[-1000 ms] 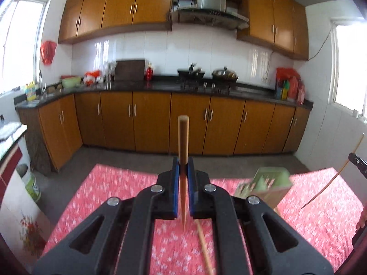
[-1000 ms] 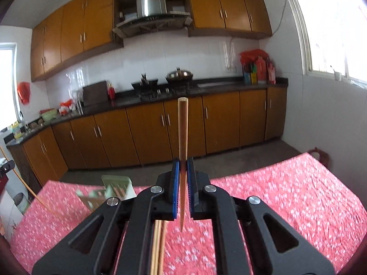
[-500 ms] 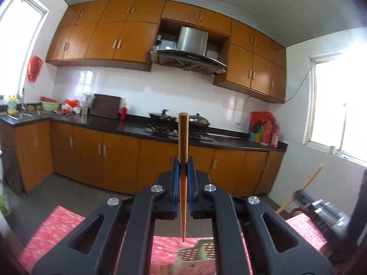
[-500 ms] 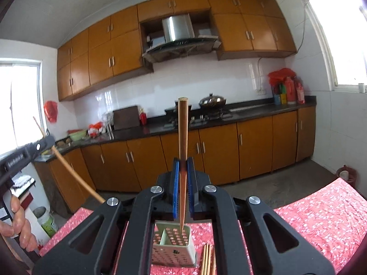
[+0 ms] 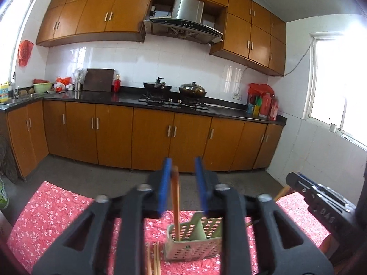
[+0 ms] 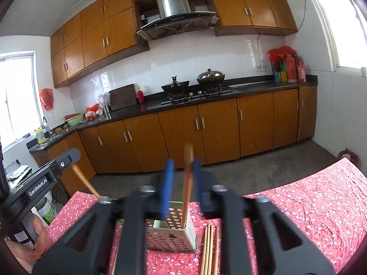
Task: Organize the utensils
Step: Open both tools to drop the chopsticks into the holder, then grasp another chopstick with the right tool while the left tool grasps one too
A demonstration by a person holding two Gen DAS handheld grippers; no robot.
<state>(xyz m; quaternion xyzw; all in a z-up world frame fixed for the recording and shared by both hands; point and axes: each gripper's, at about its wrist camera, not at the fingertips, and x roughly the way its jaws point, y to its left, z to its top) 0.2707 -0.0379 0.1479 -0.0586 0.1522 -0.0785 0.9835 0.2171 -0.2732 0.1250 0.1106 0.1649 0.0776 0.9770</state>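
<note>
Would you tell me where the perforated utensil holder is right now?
The utensil holder stands on the red floral tablecloth, low and centre in both wrist views, with loose chopsticks lying beside it.

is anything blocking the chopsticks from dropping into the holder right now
Nothing visible does. Both grippers, left and right, are open, and each chopstick already has its lower end inside the perforated holder.

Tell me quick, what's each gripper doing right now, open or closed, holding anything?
Left gripper: open, its wooden chopstick standing loose in the perforated green utensil holder.
Right gripper: open, its brown wooden chopstick dropping into the holder.
</note>
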